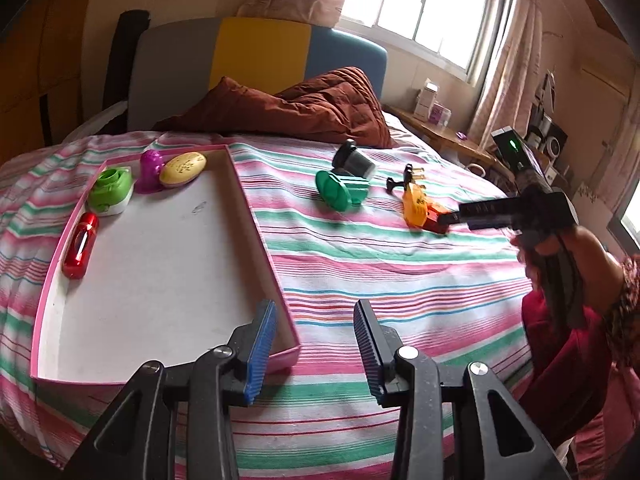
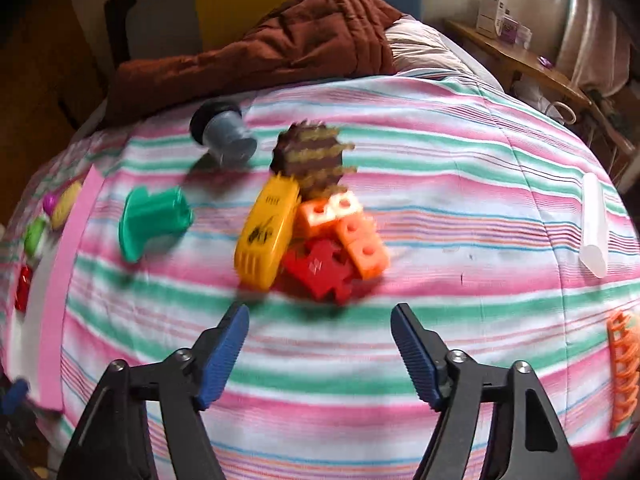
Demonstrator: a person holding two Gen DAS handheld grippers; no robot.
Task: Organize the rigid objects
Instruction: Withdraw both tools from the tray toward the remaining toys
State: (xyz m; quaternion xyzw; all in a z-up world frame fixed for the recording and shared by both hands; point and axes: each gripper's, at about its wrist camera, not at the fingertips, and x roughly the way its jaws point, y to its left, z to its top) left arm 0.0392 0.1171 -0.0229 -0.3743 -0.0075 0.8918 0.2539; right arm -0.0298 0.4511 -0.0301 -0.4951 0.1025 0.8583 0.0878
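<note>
On a bed (image 1: 400, 280) with a pink, green and white striped sheet, bedroom setting: padded headboard (image 1: 260, 56) in grey, yellow and blue panels, crumpled rust-brown quilt (image 1: 312, 108) at the head end, curtained window (image 1: 420, 0) behind, wooden side table (image 1: 440, 132) with small boxes to the right.

Pink-rimmed shallow tray (image 1: 256, 216) with white floor lies on the sheet's left part. Along its far and left edge: red oval toy (image 1: 80, 244), green and white toy (image 1: 110, 192), purple toy (image 1: 150, 170), pale yellow oval piece (image 1: 183, 168). Rest of tray floor bare.

Loose on the sheet, right of the tray: green flanged piece (image 2: 154, 222), grey spool with black end (image 2: 222, 134), yellow shell-shaped toy (image 2: 266, 236), orange linked cubes (image 2: 344, 228), red flat piece (image 2: 320, 270), brown spiky comb-like item (image 2: 316, 158). The last four sit clustered, touching. Further right, well apart: a white tube (image 2: 594, 224) and an orange lattice clip (image 2: 622, 364) at the sheet's edge.

Left hand-held gripper (image 1: 316, 344): released, jaws partly apart, nothing between them, hovering above the tray's near right corner. Right hand-held gripper (image 2: 320, 354): released, jaws wide, empty, angled down just short of the yellow/red cluster; right-wrist view is motion-blurred. In the left-wrist view its tips reach close to the red piece; contact can't be told. A hand (image 1: 560, 248) in a red sleeve holds it.
</note>
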